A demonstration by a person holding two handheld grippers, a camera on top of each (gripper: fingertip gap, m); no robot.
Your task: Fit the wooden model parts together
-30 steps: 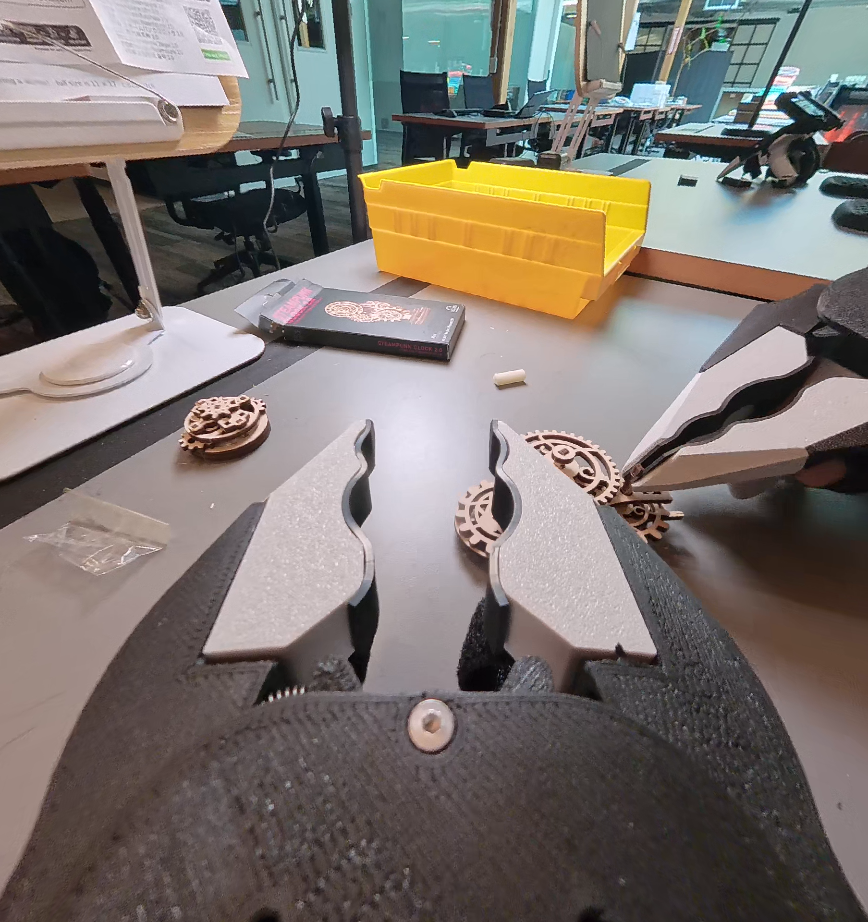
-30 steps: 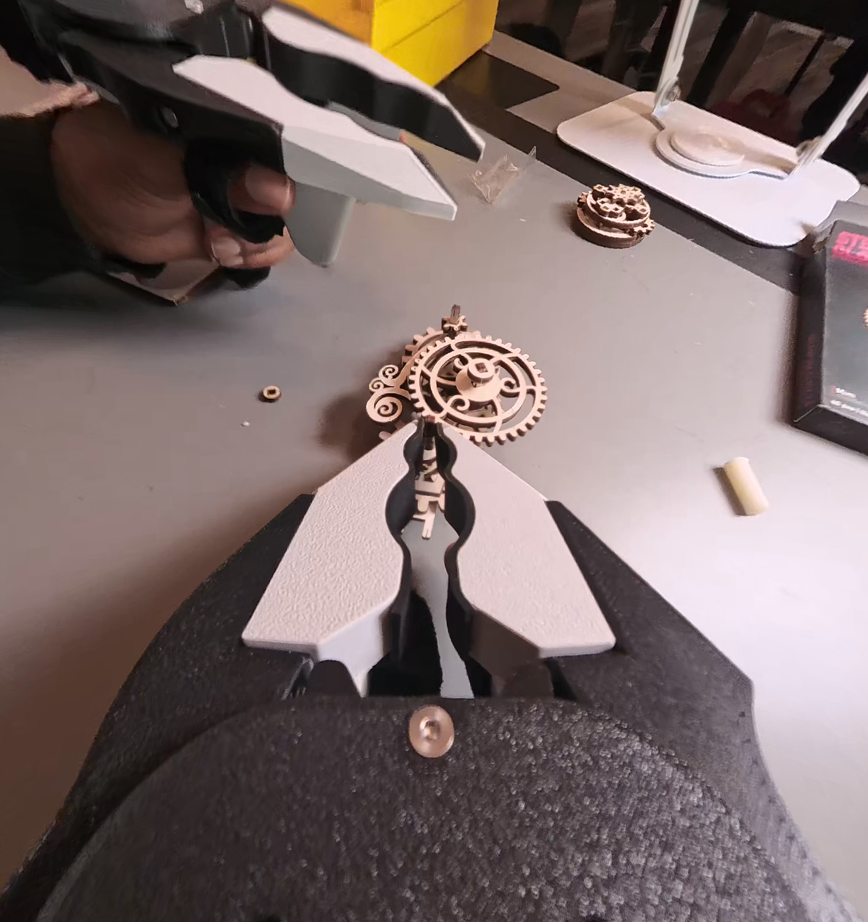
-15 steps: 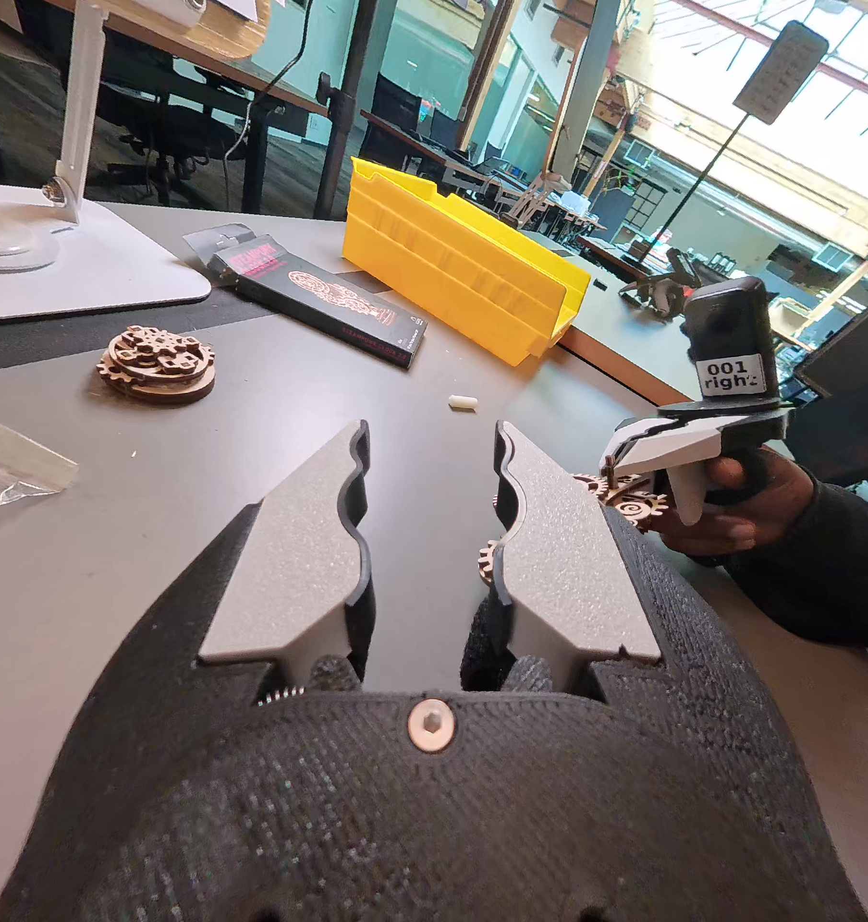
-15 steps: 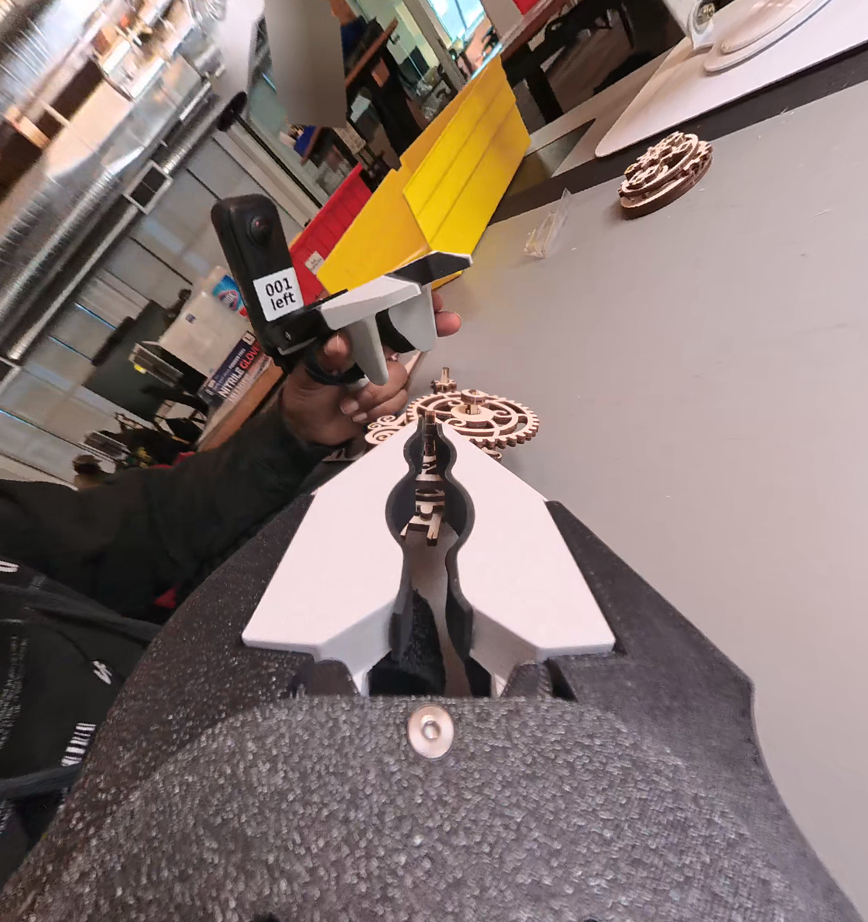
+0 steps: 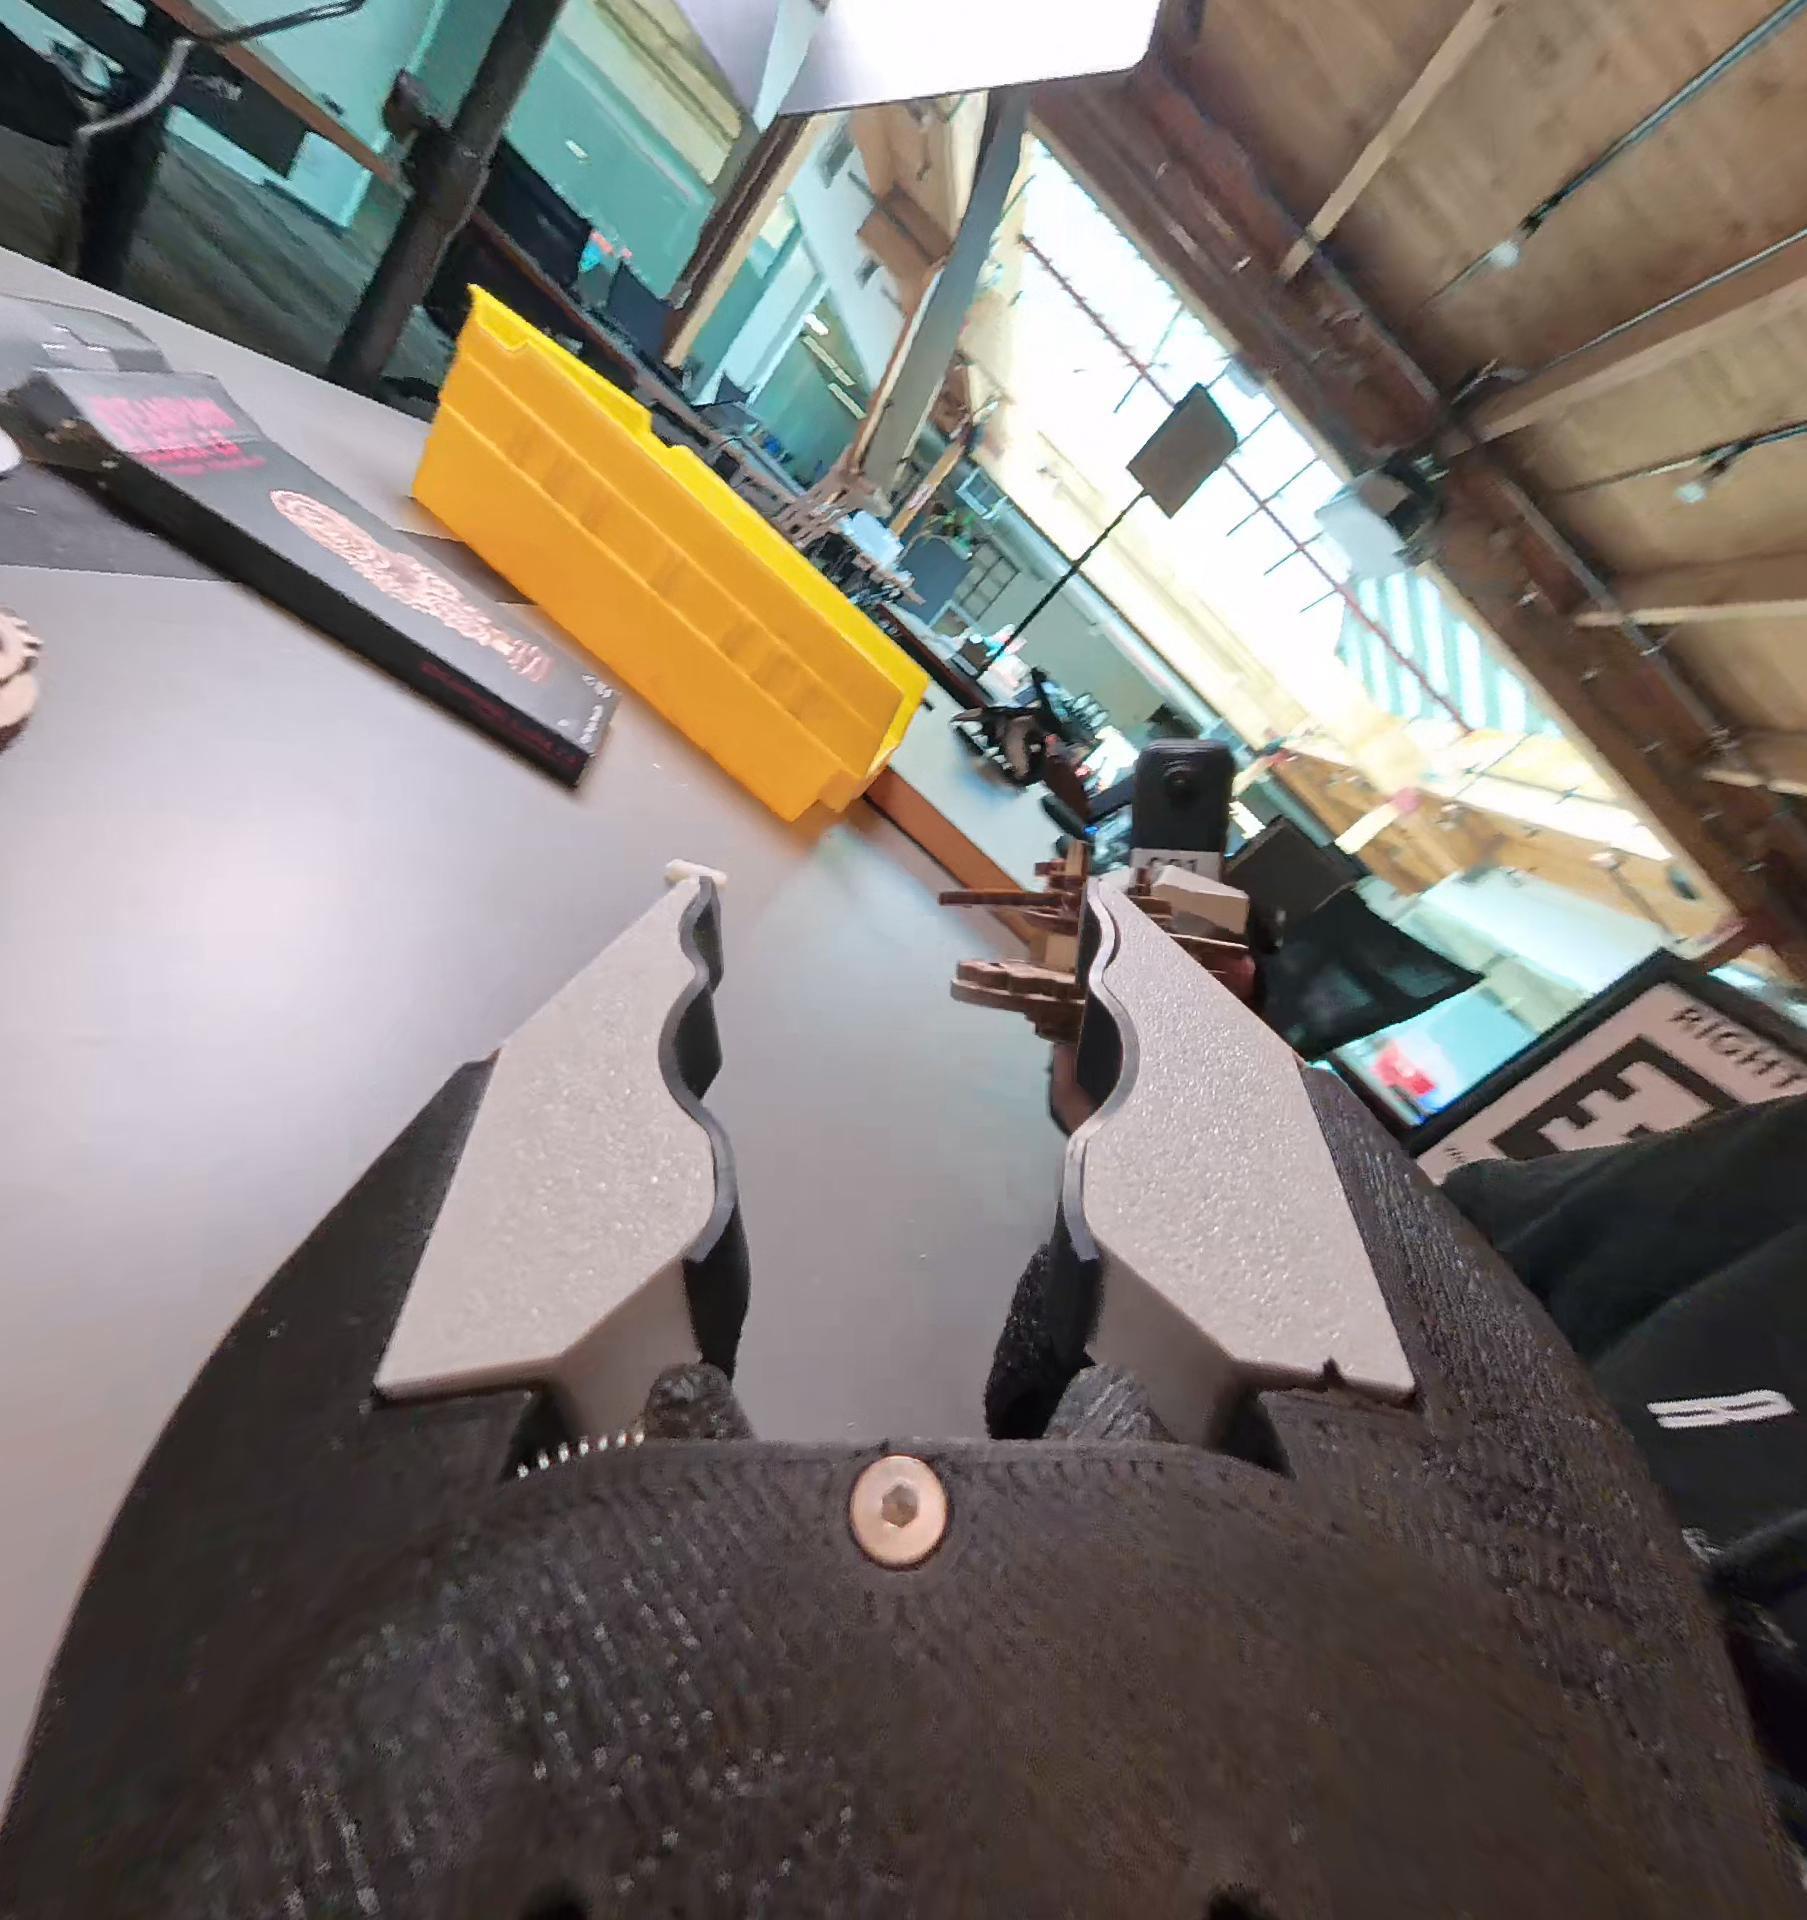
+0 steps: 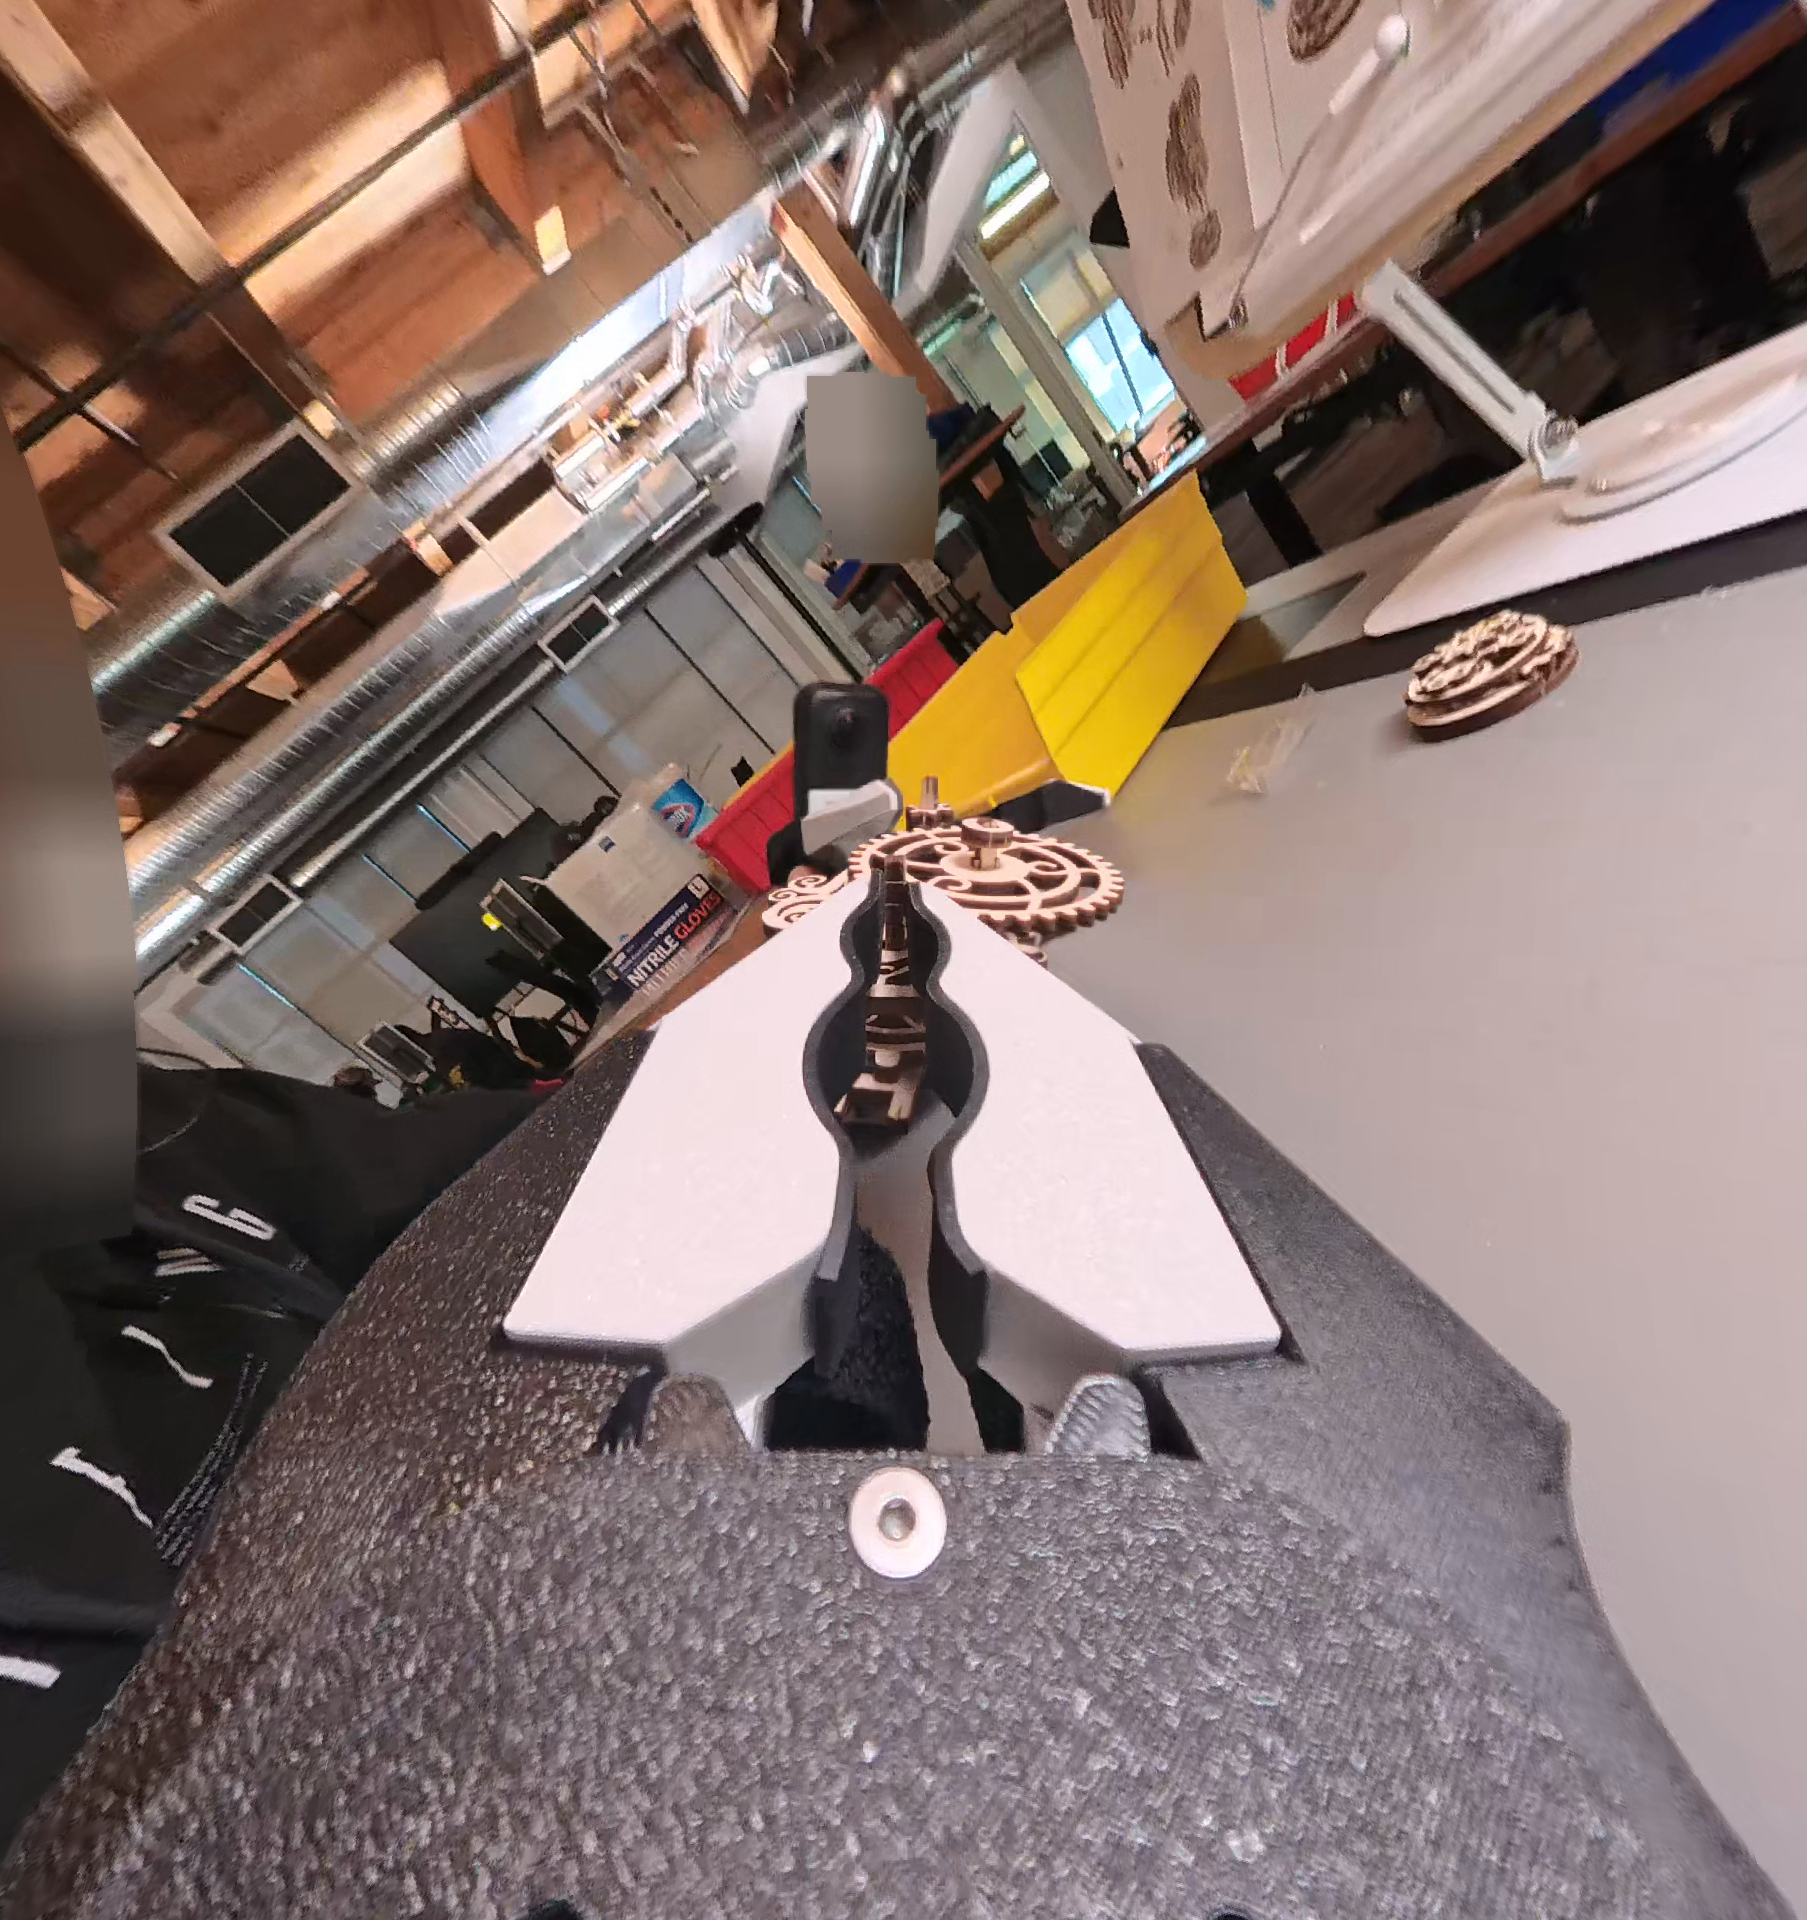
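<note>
Right wrist view: claw (image 6: 894, 894) clamped on wooden gear model (image 6: 992, 883), gearwheel beyond the tips.

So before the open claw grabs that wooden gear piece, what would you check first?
1. Right gripper clamped on the wooden gear assembly: ok.
2. Left gripper open wide, nothing between its fingers: ok.
3. Assembly centred between the left fingers: not ok, it sits at the right finger.
4. Assembly raised above the grey table: cannot tell.
5. Round wooden gear block and yellow bin out of the way: ok.
</note>
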